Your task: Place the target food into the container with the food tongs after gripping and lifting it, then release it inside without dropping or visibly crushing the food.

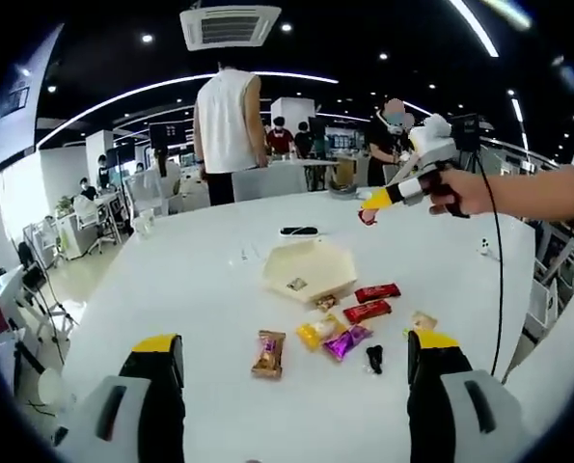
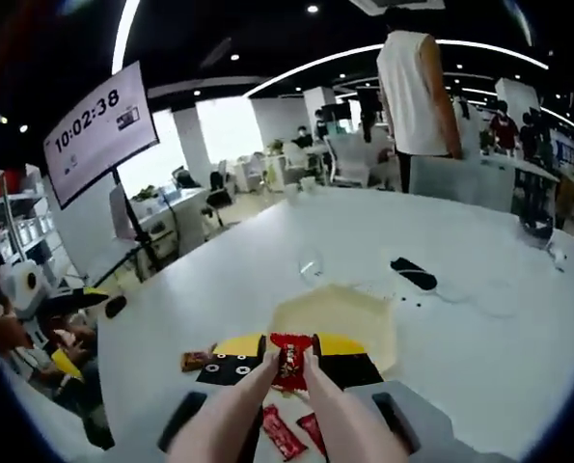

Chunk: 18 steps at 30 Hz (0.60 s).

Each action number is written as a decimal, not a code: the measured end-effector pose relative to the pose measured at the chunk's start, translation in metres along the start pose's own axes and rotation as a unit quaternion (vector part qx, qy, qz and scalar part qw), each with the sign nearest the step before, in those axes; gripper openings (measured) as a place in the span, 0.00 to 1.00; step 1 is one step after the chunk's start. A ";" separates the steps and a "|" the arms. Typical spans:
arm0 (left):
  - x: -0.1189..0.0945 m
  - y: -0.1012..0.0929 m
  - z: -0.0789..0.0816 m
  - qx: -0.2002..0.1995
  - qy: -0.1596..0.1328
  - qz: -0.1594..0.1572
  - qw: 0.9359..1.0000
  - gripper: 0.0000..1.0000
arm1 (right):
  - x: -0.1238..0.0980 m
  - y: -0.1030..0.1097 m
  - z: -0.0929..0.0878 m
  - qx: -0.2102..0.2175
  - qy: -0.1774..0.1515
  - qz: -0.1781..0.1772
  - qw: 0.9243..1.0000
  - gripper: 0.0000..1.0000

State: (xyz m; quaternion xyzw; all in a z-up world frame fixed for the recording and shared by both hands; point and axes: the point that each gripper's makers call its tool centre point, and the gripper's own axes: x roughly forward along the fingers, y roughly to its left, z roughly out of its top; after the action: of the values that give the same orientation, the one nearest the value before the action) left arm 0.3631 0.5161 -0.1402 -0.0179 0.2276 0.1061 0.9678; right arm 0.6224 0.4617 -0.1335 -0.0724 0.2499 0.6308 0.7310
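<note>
While the right gripper (image 2: 288, 365) pinches tongs (image 2: 267, 405) clamped on a red candy (image 2: 289, 359) above the hexagonal container (image 2: 349, 313), the left gripper (image 1: 296, 371) hangs spread over loose candies (image 1: 337, 333) mid-table (image 1: 171, 280).

White table (image 1: 200, 318); on it hexagonal cream container (image 1: 311, 270), scattered wrapped snacks (image 1: 344, 328), black remote (image 1: 299, 231).

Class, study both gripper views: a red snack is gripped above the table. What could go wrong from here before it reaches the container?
1. The right gripper pinches the red snack by its middle; squeezing harder could crush it.
2. It hangs at the near edge of the hexagonal container, so an early release might drop it on the white table.
3. Other wrapped snacks crowd beside the container, easy to knock.
</note>
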 end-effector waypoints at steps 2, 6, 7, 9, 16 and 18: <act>0.001 0.000 -0.001 -0.008 0.000 0.004 1.000 0.97 | 0.003 -0.001 0.002 0.000 -0.001 0.001 1.000 0.18; 0.002 -0.001 0.001 -0.010 0.000 0.008 1.000 0.97 | 0.009 -0.004 0.013 0.004 -0.009 0.005 1.000 0.18; 0.002 -0.001 0.004 -0.008 -0.008 0.010 1.000 0.97 | 0.013 -0.005 0.015 -0.004 -0.004 0.005 1.000 0.18; 0.003 0.000 0.002 -0.013 -0.008 0.014 1.000 0.97 | 0.016 -0.007 0.017 -0.007 0.001 0.003 1.000 0.18; 0.003 0.002 -0.002 -0.005 -0.003 0.017 1.000 0.97 | 0.030 -0.021 0.035 -0.014 0.001 0.002 1.000 0.18; 0.003 0.003 -0.002 -0.003 -0.002 0.020 1.000 0.97 | 0.036 -0.024 0.038 -0.016 0.005 0.001 1.000 0.18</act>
State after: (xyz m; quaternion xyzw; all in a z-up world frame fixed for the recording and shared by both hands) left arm 0.3637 0.5197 -0.1435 -0.0156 0.2261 0.1263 0.9658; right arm 0.6588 0.5053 -0.1224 -0.0867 0.2435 0.6354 0.7277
